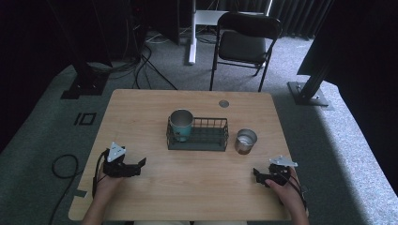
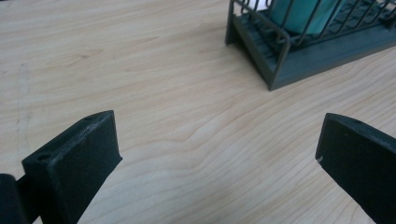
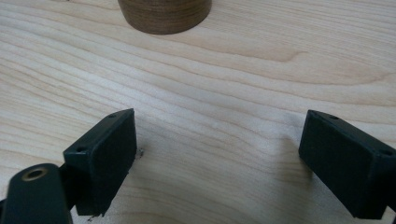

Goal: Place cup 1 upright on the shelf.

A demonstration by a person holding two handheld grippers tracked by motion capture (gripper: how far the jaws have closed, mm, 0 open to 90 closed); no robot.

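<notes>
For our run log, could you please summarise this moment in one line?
left gripper: open, empty | right gripper: open, empty | teal metal cup: in black wire rack | silver metal cup: on table, right of rack

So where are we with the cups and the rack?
One teal cup already stands in the wire rack. The steel cup sits on the table beside the rack, untouched. Nothing is in hand: the left hand-held gripper and right hand-held gripper are both open and empty. Racking the steel cup probably remains.
</notes>
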